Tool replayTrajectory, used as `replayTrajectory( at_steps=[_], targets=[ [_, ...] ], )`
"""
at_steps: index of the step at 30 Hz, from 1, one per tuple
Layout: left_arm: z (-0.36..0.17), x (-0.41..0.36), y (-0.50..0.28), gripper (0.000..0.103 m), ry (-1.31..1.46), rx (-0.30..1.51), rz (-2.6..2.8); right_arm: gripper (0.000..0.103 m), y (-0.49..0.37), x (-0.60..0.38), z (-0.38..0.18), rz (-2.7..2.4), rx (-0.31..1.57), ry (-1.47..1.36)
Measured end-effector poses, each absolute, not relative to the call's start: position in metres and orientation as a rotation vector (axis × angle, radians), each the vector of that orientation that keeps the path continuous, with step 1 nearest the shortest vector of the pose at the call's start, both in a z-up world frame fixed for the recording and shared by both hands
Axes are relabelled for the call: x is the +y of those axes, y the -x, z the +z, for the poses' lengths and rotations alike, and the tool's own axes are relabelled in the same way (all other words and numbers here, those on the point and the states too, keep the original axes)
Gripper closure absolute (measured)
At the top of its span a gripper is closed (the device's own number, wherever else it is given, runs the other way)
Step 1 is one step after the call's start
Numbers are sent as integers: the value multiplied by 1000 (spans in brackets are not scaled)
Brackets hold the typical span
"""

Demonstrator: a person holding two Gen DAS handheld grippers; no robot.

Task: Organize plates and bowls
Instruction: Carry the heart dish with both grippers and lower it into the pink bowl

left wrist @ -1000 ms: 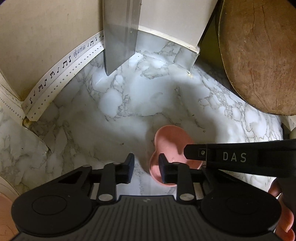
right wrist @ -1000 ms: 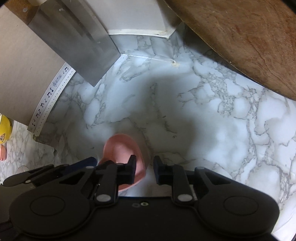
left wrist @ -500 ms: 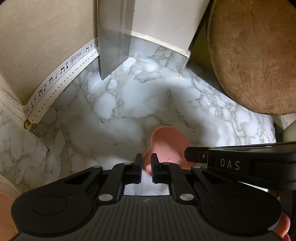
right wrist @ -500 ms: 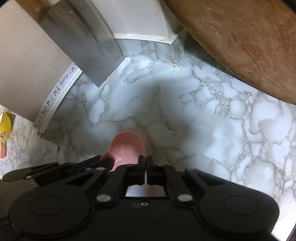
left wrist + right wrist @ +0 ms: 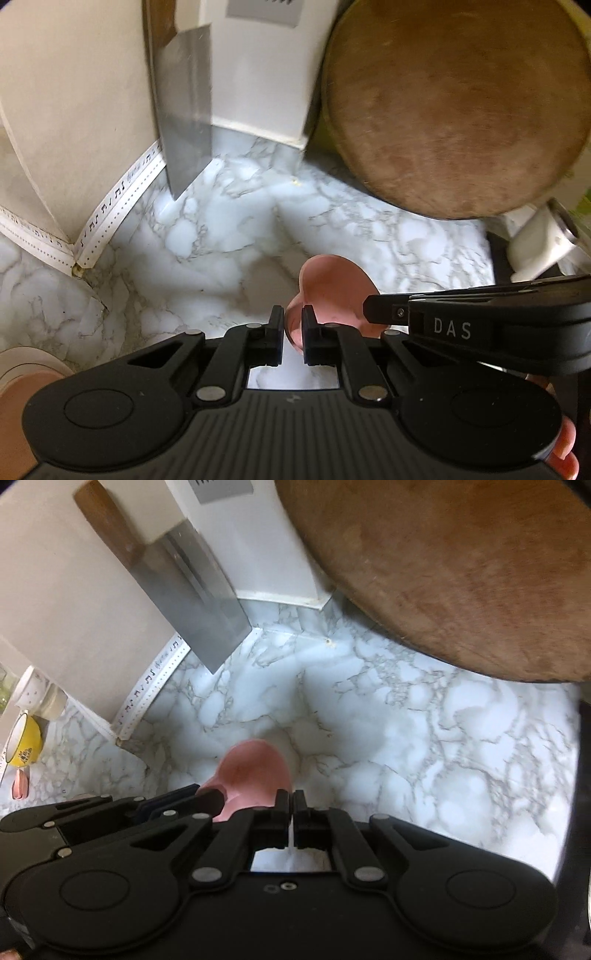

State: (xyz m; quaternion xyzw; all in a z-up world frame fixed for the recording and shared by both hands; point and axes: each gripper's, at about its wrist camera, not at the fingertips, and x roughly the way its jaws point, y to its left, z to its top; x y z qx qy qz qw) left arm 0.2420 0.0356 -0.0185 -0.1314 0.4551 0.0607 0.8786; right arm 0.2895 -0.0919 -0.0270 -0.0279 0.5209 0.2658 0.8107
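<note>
Your left gripper and right gripper each pinch the pink heart-shaped dish, its rounded lobes pointing away from you above the bench.

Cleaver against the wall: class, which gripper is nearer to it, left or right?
Left. The left gripper holds the pink dish on the side facing the cleaver; the right gripper holds the opposite side, nearer the round wooden board.

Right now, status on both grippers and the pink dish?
Left gripper and right gripper both shut on pink dish. Dish above marble counter. Nothing in the way.
</note>
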Motion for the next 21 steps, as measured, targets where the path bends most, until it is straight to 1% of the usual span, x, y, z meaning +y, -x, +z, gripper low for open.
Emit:
replayTrajectory(
  at_steps=[9, 21],
  targets=[
    [11, 9, -206, 94, 245, 917, 53, 100, -237, -121, 8, 527, 1036, 48],
    [21, -29, -161, 94, 185, 921, -58, 99, -181, -162, 18, 463, 1011, 8]
  ],
)
